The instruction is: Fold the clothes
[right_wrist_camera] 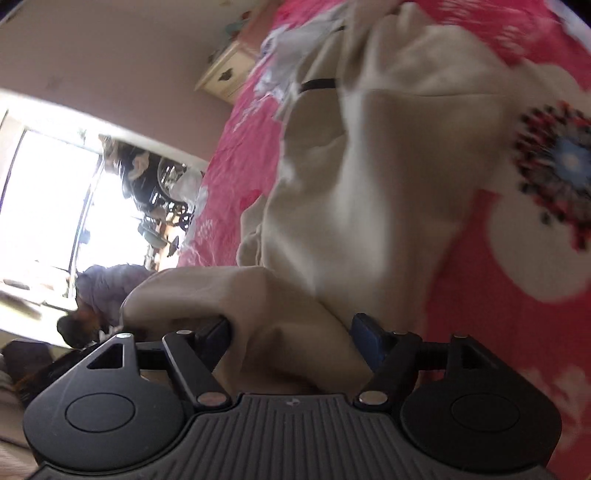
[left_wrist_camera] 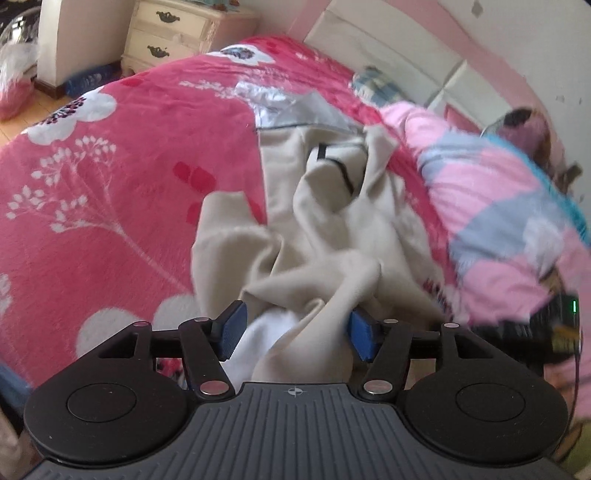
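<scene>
Firstly, the left wrist view: the left gripper (left_wrist_camera: 295,328) is shown low in the frame with its jaws set moderately apart, the blue pads (left_wrist_camera: 229,330) standing clear on either side of a fold of the beige garment (left_wrist_camera: 321,229) that passes between them. The cloth appears slack there, and no firm pinch is seen, though contact at the right-hand pad cannot be ruled out. The garment is spread in a crumpled heap on the bed, over a pink floral blanket (left_wrist_camera: 110,177), with black trim lines visible on its upper part and a grey panel (left_wrist_camera: 295,107) at its far end. A white piece of cloth (left_wrist_camera: 258,343) is seen just below the fold, near the jaws. A pink and blue patchwork quilt (left_wrist_camera: 498,206) is bunched to the right of the garment, and a cream nightstand (left_wrist_camera: 177,33) stands beyond the bed's far edge, beside a white padded headboard (left_wrist_camera: 406,48).

Secondly, the right wrist view, tilted and blurred: the right gripper (right_wrist_camera: 291,332) is shown with its jaws wide, a thick roll of the same beige garment (right_wrist_camera: 369,177) lying between them without being visibly clamped. The garment extends away across the pink blanket (right_wrist_camera: 498,332). A bright window (right_wrist_camera: 44,192) and a person (right_wrist_camera: 99,295) bent low are seen at the left.
</scene>
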A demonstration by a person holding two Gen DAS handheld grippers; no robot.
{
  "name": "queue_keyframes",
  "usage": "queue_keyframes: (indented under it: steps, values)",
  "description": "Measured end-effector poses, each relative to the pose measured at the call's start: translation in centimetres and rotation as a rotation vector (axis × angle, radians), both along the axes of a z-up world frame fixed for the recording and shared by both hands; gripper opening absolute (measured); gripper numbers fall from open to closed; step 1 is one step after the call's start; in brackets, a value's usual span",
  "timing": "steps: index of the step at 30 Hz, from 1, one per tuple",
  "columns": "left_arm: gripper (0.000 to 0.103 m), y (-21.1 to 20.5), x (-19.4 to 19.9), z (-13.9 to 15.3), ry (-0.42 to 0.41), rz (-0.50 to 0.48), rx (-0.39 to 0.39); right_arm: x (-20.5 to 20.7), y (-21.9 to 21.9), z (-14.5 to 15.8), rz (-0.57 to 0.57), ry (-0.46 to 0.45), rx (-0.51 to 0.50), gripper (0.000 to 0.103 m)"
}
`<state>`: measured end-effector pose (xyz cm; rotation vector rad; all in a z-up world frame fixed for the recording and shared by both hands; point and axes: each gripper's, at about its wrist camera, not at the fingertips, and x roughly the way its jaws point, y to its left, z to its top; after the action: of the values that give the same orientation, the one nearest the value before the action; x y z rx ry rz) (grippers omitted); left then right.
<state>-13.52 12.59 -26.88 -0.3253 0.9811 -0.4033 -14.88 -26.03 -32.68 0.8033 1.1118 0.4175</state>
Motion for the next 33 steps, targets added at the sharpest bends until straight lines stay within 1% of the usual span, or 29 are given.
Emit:
queue_keyframes:
  steps: [1,3,5,6,7,10,11,12,13,14,15,17,19,22,25,27,28,29,30,31,32,33]
  values:
    - [0.06,0.1,0.3,-0.1,-0.004,0.002,-0.022,-0.3,-0.6,0.2,-0.014,0.006,0.001,0.074]
    - [0.06,0.6,0.0,0.2,-0.023,0.041,-0.062,-0.4,-2.1,1.3,-0.04,-0.013,0.012,0.074]
    - [0.06,1.7,0.5,-0.1,-0.035,0.097,-0.167,0.1,-3.3,2.7,-0.091,-0.057,0.03,0.075]
    - [0.061,2.1,0.7,-0.3,-0.034,0.125,-0.194,0.8,-3.5,3.3,-0.103,-0.081,0.026,0.076]
    - [0.062,2.5,1.0,-0.5,-0.032,0.152,-0.22,1.9,-3.5,4.1,-0.087,-0.107,0.003,0.076]
    - [0.062,2.5,2.2,-1.1,-0.081,0.214,-0.168,7.2,0.6,6.3,0.034,-0.194,-0.184,0.076]
    - [0.063,2.5,2.6,-1.3,-0.1,0.236,-0.148,9.0,2.5,6.7,0.077,-0.233,-0.224,0.076]
    - [0.065,2.4,3.0,-1.8,-0.126,0.264,-0.147,10.8,4.6,7.1,0.121,-0.276,-0.253,0.076]
    - [0.067,2.0,3.6,-2.3,-0.134,0.26,-0.129,12.6,6.5,7.1,0.163,-0.307,-0.266,0.075]
    - [0.067,1.7,4.3,-2.8,-0.142,0.255,-0.111,14.8,8.7,6.8,0.195,-0.32,-0.283,0.075]
    - [0.067,0.9,4.9,-3.9,-0.117,0.219,-0.069,17.0,11.0,6.3,0.224,-0.328,-0.306,0.075]
    - [0.067,-0.6,6.3,-5.9,-0.064,0.146,0.017,21.4,15.5,5.4,0.297,-0.336,-0.387,0.073]
    - [0.062,-1.7,6.5,-8.1,-0.007,0.071,0.004,24.9,19.8,3.9,0.364,-0.349,-0.531,0.072]
    - [0.06,-2.0,5.3,-9.2,0.021,0.041,-0.013,28.8,24.4,0.0,0.466,-0.318,-0.742,0.072]
    - [0.059,-2.4,4.1,-10.3,0.049,0.011,-0.03,31.6,26.7,-4.4,0.512,-0.237,-0.912,0.071]
    - [0.058,-2.5,3.2,-10.8,0.069,-0.003,-0.033,32.8,27.1,-7.1,0.517,-0.175,-0.993,0.071]
    - [0.058,-2.6,2.7,-10.9,0.067,-0.013,-0.029,32.6,26.5,-7.8,0.526,-0.159,-0.996,0.072]
    - [0.057,-2.6,2.3,-10.8,0.058,-0.02,-0.026,32.3,26.0,-8.2,0.527,-0.165,-0.982,0.073]
    - [0.057,-2.7,1.9,-10.6,0.049,-0.031,-0.02,32.1,25.6,-8.3,0.522,-0.174,-0.966,0.071]
    - [0.057,-2.8,1.6,-10.4,0.039,-0.042,-0.014,31.8,25.1,-7.9,0.513,-0.18,-0.953,0.059]
    - [0.057,-2.8,1.3,-10.2,0.029,-0.053,-0.008,31.5,24.6,-7.4,0.501,-0.186,-0.94,0.036]
    - [0.056,-2.9,1.0,-9.9,0.019,-0.064,-0.002,31.2,24.0,-6.9,0.49,-0.192,-0.928,0.006]
